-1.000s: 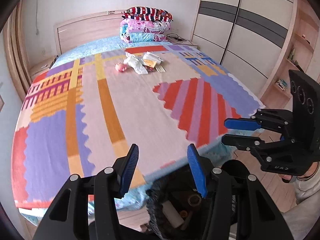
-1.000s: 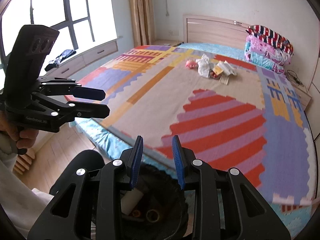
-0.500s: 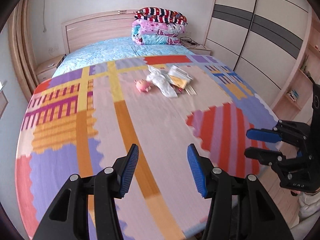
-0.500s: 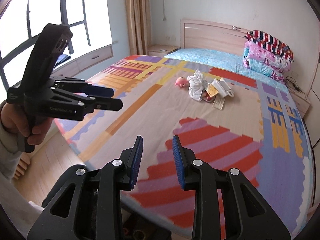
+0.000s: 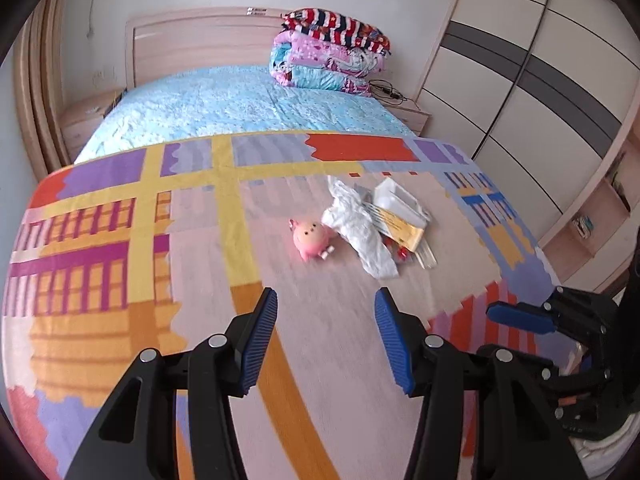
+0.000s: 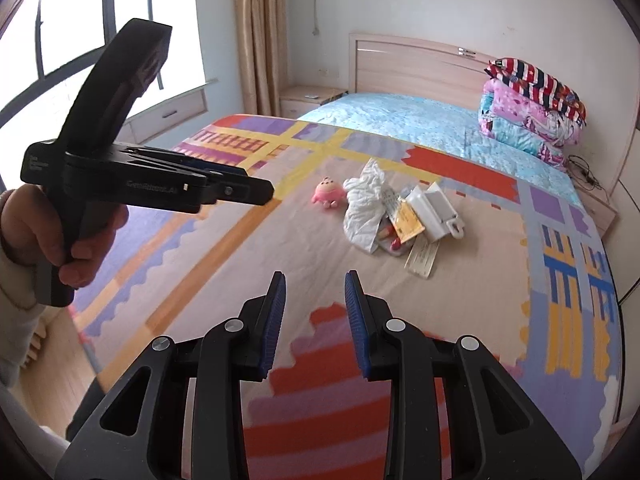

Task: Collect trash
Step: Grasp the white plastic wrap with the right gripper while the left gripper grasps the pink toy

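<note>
The trash pile (image 5: 376, 220) lies toward the middle of the bed (image 5: 224, 100), nearer the headboard end of the patterned cover (image 5: 120, 272) than the foot: a crumpled white bag (image 6: 366, 208), a yellow packet (image 6: 408, 220), a white box (image 6: 434, 206) and a flat strip of paper (image 6: 420, 258), all touching or overlapping. A pink plush toy (image 5: 310, 238) sits just beside the bag, on the side toward the window edge of the bed. Nothing stands between the pile and either tool; only bare cover lies in front of it. The left hand-held gripper (image 5: 326, 336) hangs over the cover with its jaws parted and nothing between them; the right hand-held gripper (image 6: 314, 318) has a narrower gap, also empty. Folded quilts (image 5: 332, 56) are stacked at the headboard corner on the wardrobe side, well apart from the pile. The left wrist view shows the wardrobe (image 5: 520, 80) and open shelves (image 5: 592, 216) beside the bed, and the right tool at its right edge. The right wrist view instead shows the window (image 6: 80, 40), the curtain (image 6: 260, 32), a bedside cabinet (image 6: 304, 100) and the person's hand (image 6: 68, 232) gripping the left tool's handle.
</note>
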{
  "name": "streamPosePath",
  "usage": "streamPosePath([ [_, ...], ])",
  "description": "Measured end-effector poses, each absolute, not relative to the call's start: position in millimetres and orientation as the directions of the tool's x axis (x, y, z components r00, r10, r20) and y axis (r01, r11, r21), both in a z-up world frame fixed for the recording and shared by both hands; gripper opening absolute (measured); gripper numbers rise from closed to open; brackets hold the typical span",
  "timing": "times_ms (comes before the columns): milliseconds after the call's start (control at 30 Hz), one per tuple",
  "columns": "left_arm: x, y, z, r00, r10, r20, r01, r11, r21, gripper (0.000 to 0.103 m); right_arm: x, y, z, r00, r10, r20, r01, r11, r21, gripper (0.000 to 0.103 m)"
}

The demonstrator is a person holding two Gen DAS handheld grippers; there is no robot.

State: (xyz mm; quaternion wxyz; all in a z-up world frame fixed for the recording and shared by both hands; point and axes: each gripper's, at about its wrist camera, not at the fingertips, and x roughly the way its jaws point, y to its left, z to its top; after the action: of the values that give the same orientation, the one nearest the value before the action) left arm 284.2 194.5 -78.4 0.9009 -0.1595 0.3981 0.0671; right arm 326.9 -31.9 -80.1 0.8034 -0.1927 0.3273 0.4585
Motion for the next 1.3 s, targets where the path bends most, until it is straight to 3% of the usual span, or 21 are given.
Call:
streamPosePath([
  [333, 324.4, 212.9, -100.3, 0.672, -0.058, -0.739, -0.252, 0.920, -0.301, 0.049, 362.5, -4.5, -96.1, 0.331, 0.614, -0.716, -0.861, 0.507, 0.037, 0.031],
  [400, 330.7, 213.5, -103.1, 0.664, -0.034, -0.747, -0.267, 0.922, -0.280, 0.049, 365.5, 1.3, -97.9, 0.361, 0.595, -0.718, -0.856, 0.516, -0.003, 0.031],
  [467, 336.2, 212.3, -106.1, 0.652, -0.016, -0.758, -0.271, 0.929, -0.253, 0.049, 369.5, 8.0, -101.0, 0.384, 0.572, -0.724, -0.853, 0.521, -0.041, 0.039],
  [833, 353.5, 218.1, -117.0, 0.632, -0.033, -0.774, -0.272, 0.926, -0.261, 0.046, 387.2, 28.7, -113.1, 0.415, 0.523, -0.745, -0.832, 0.549, -0.078, 0.038],
  [900, 355.0, 217.5, -118.1, 0.633, -0.030, -0.774, -0.274, 0.926, -0.260, 0.034, 389.5, 30.5, -115.7, 0.418, 0.513, -0.750, -0.828, 0.554, -0.083, 0.035],
  [933, 355.8, 217.0, -118.6, 0.632, -0.034, -0.774, -0.272, 0.926, -0.263, 0.033, 390.9, 31.3, -117.2, 0.416, 0.509, -0.754, -0.827, 0.557, -0.081, 0.027],
  [1133, 353.1, 214.7, -118.6, 0.648, -0.023, -0.762, -0.261, 0.932, -0.251, 0.030, 395.9, 28.1, -118.9, 0.413, 0.501, -0.761, -0.815, 0.576, -0.063, 0.005],
  [1300, 341.2, 218.7, -111.1, 0.657, -0.006, -0.754, -0.275, 0.929, -0.247, 0.030, 397.1, 18.2, -106.3, 0.406, 0.541, -0.737, -0.804, 0.595, -0.006, 0.001],
])
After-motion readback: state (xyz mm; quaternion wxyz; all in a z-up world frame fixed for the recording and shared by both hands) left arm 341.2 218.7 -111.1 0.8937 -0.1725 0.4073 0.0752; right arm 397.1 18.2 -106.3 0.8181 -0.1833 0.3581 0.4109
